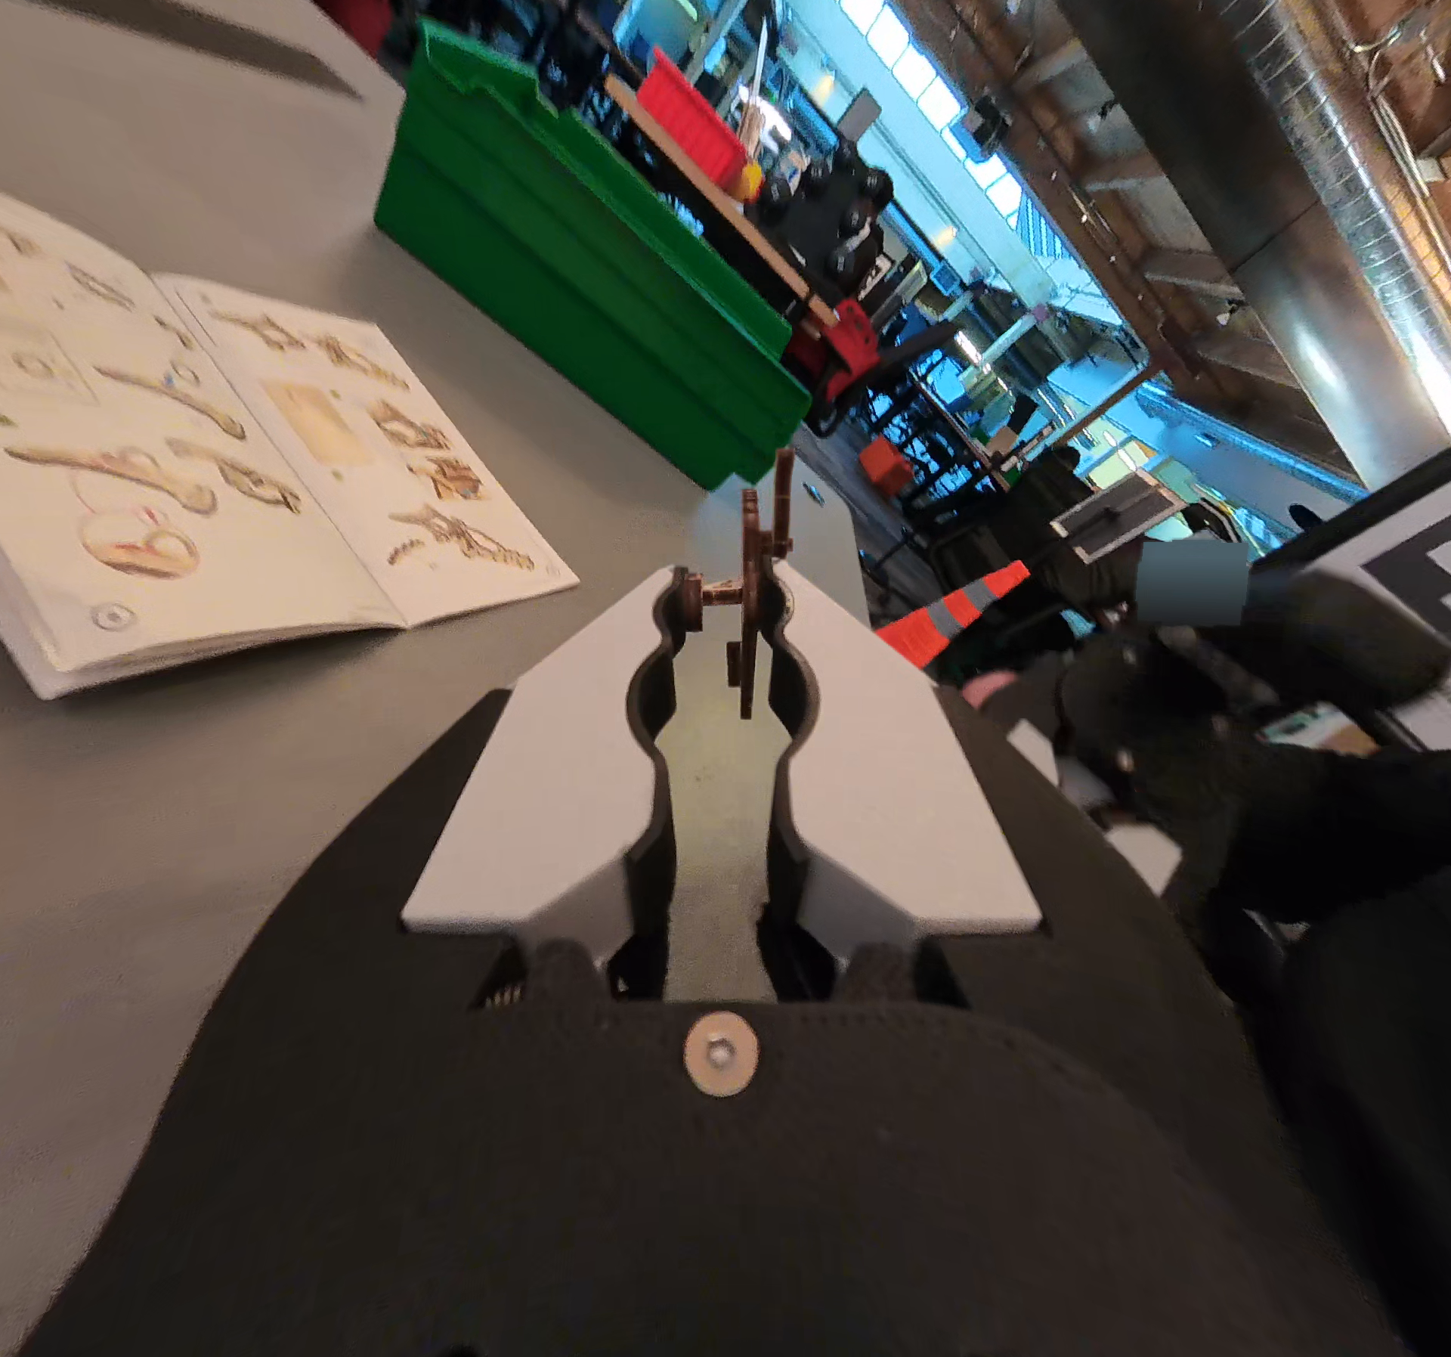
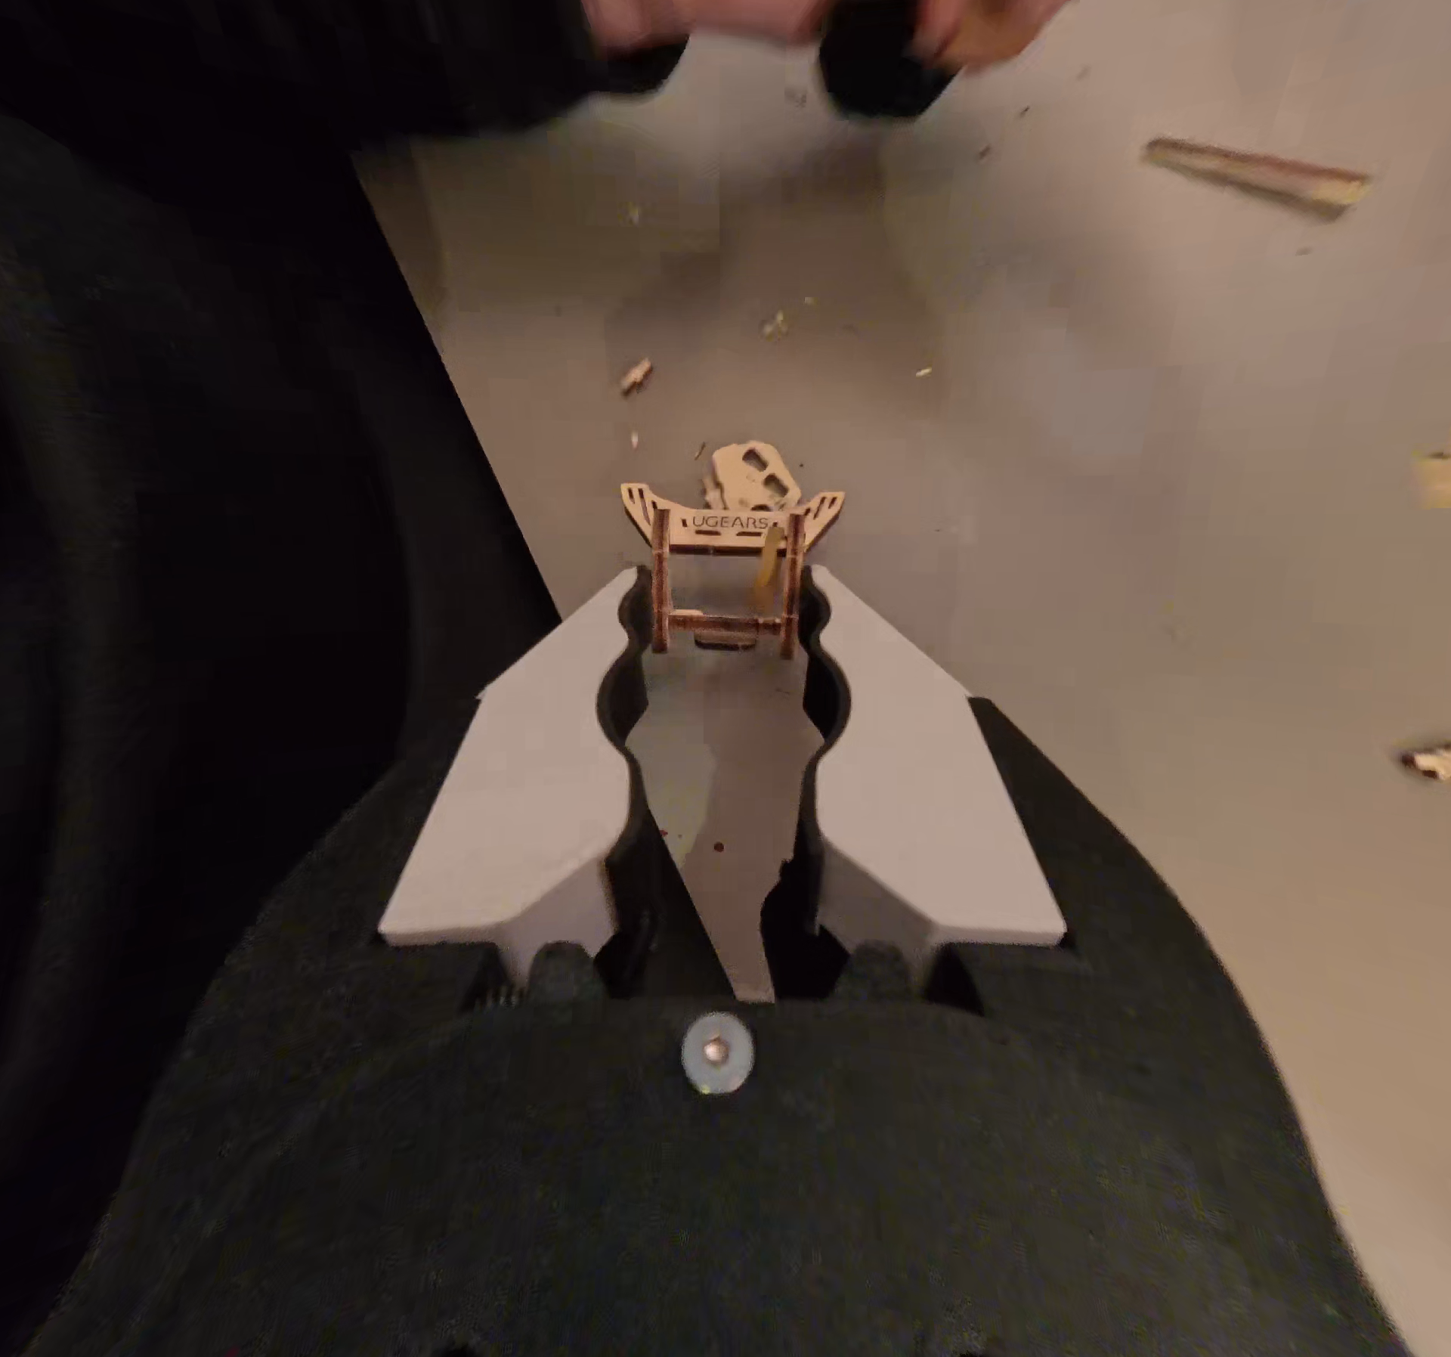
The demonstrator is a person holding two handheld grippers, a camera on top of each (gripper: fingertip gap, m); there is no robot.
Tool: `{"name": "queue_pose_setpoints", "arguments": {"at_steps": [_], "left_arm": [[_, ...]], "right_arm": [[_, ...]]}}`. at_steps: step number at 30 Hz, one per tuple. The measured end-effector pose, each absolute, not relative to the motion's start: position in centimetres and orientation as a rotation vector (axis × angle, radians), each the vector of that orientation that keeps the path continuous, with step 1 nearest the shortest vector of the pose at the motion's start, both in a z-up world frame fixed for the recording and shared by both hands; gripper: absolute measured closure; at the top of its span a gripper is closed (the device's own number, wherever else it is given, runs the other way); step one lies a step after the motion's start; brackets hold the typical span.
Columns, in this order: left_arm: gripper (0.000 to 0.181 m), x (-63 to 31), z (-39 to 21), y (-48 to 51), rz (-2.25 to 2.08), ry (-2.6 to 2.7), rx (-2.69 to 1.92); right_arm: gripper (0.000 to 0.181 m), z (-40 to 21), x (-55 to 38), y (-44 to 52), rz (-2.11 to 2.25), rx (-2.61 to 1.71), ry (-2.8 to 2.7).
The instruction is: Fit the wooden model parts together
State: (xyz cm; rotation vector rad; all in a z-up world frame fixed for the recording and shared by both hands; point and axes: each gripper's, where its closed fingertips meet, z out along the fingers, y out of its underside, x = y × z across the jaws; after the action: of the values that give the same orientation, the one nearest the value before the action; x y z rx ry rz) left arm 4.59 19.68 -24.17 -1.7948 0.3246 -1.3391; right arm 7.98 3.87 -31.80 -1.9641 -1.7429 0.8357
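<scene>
Lying open at nine o'clock in the left wrist view, one instruction booklet (image 1: 235,455) rested on the grey table (image 1: 550,408), with one green bin (image 1: 581,298) toward twelve. Nearer the centre, the left gripper (image 1: 726,597) pinched one dark wooden part (image 1: 750,604) between its two fingertips: a flat toothed plate, seen edge-on, whose long axis ran from six to twelve o'clock, with a short cross peg reaching to nine o'clock and touching the left finger (image 1: 565,754). One orange cone (image 1: 954,608) showed at three o'clock.

In the right wrist view, the right gripper (image 2: 726,608) clamped one pale wooden frame (image 2: 726,573) by its two side rails at the fingertips, its winged crossbar pointing to twelve o'clock. One loose flat piece (image 2: 754,475) lay just beyond. One wooden stick (image 2: 1256,176) lay at two o'clock.
</scene>
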Motion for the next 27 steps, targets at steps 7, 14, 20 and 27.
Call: {"name": "queue_pose_setpoints", "arguments": {"at_steps": [7,14,20,27], "left_arm": [[0.166,8.1,-27.6,18.3,-1.455,0.427,-1.986],[0.162,9.6,-31.8,17.1,-1.382,0.525,-2.262],[0.148,8.6,-32.6,17.6,-1.256,0.532,-2.304],[0.142,7.0,-28.5,17.1,-1.065,0.681,-2.128]], "right_arm": [[0.148,-24.5,11.4,10.9,1.405,-1.836,-1.176],[0.148,-26.2,13.9,13.1,1.461,-1.889,-1.118],[0.148,-26.7,14.7,12.9,1.511,-1.873,-1.084],[0.147,-24.3,14.6,11.5,1.671,-1.744,-1.049]]}}
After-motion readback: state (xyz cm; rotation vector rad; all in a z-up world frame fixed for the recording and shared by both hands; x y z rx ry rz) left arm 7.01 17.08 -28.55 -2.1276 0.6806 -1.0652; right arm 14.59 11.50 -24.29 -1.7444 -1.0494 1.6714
